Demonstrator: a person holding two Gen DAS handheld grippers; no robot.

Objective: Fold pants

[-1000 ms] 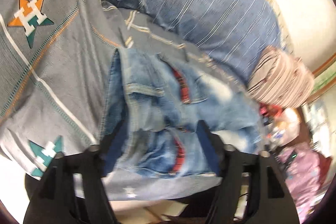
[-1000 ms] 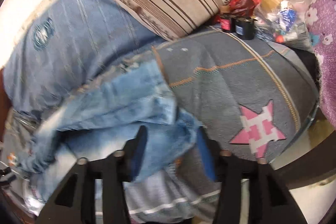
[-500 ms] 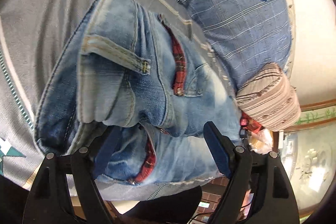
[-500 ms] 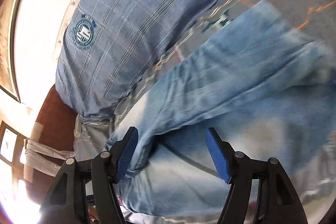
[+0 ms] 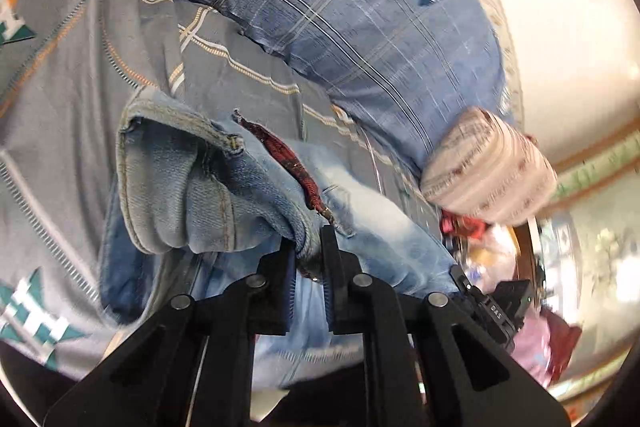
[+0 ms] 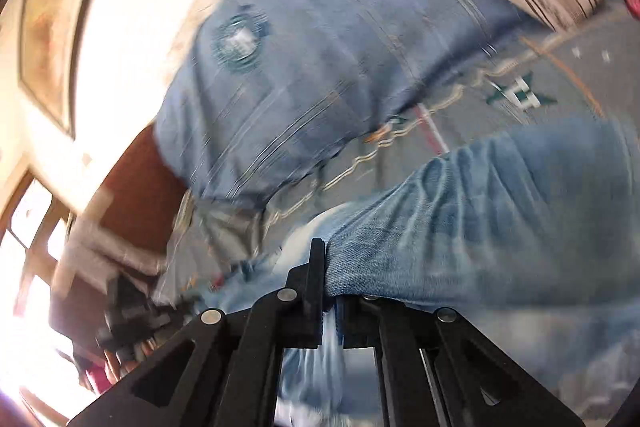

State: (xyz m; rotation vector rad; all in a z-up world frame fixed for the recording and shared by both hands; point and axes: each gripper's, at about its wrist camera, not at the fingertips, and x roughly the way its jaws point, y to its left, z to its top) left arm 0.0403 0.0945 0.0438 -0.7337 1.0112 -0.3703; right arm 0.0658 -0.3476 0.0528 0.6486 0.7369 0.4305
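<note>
Light blue denim pants (image 5: 224, 203) with red plaid pocket lining lie bunched on a grey bedspread (image 5: 60, 75). My left gripper (image 5: 309, 251) is shut on the waistband end of the pants, near a pocket edge. In the right wrist view the pants (image 6: 480, 219) fill the lower right, and my right gripper (image 6: 326, 267) is shut on a fold of the denim leg, which drapes over its right finger. The right wrist view is blurred.
A blue plaid blanket (image 5: 340, 11) lies behind the pants; it also shows in the right wrist view (image 6: 320, 47). A striped pillow (image 5: 488, 167) sits to the right, with bags and clutter (image 5: 492, 251) below it. A white wall (image 5: 560, 27) is behind.
Both grippers were open around the pants and have now closed on the denim. Both have lifted and tilted, bunching the fabric.
</note>
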